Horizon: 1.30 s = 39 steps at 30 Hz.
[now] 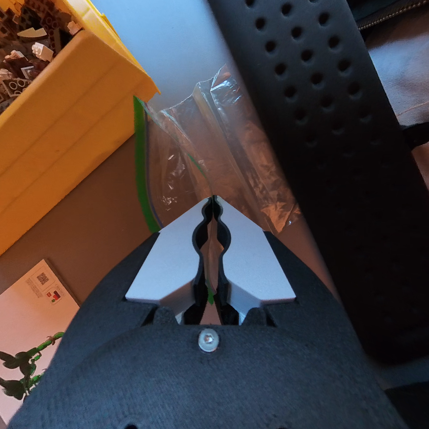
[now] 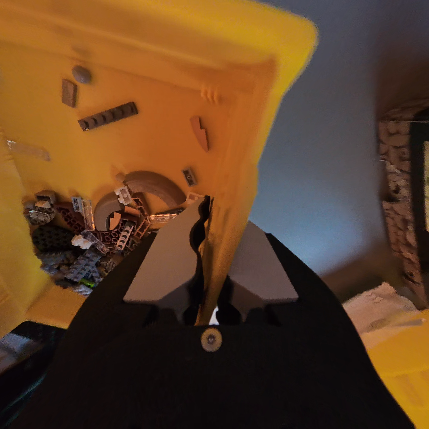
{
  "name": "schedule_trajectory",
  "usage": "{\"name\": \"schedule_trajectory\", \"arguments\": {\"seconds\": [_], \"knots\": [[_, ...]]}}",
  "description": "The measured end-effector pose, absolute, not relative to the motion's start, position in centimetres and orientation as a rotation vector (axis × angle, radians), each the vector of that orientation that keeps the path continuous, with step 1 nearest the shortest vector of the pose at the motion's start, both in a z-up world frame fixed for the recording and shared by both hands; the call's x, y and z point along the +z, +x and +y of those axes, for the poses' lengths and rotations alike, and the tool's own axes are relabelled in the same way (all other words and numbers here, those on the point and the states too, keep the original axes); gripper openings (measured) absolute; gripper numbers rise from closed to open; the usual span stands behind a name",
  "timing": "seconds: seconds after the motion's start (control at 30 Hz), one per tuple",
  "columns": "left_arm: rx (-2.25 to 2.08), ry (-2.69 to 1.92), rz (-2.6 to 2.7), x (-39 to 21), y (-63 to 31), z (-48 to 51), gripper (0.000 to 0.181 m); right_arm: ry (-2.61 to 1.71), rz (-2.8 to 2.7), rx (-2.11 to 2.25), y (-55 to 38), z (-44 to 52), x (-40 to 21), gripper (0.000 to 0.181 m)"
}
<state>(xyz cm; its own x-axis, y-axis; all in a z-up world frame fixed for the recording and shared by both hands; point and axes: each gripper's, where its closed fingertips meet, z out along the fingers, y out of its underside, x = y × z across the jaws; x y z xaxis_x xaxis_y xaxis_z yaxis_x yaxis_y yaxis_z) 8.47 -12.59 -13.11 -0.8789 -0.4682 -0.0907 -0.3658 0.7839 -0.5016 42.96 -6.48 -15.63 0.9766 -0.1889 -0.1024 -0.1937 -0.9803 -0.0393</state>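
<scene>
My left gripper (image 1: 213,197) is shut on a clear plastic zip bag (image 1: 216,144) with a green strip along its edge; the bag hangs out ahead of the fingers, next to a yellow bin (image 1: 69,130). My right gripper (image 2: 208,199) is shut on the wall of the yellow bin (image 2: 232,144), which is tilted. Inside it several loose building bricks (image 2: 88,236), brown, grey, white and clear, are heaped at the lower left, with a few scattered over the bottom. The view is blurred by motion.
A black perforated chair part (image 1: 325,116) stands to the right of the bag. A printed booklet (image 1: 27,325) lies on the brown surface at lower left. In the right wrist view a stone-patterned surface (image 2: 397,209) and pale paper (image 2: 380,306) show at the right.
</scene>
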Motion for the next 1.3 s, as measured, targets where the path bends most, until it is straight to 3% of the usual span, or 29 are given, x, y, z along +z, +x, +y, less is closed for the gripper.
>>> {"name": "schedule_trajectory", "arguments": {"seconds": [0.33,0.77,1.3], "knots": [[-0.725,-0.632,2.759,-12.8,8.5,-13.1,0.0,-3.079,0.507,0.196,42.9,-6.7,-14.9,0.002],[-0.753,-0.678,2.739,-13.6,9.5,-13.5,0.0,-2.878,0.768,0.072,43.5,-5.2,-6.9,0.006],[-0.794,-0.907,2.742,-14.5,9.9,-12.5,0.0,-2.778,0.935,0.151,42.8,-4.5,-7.8,0.006]]}}
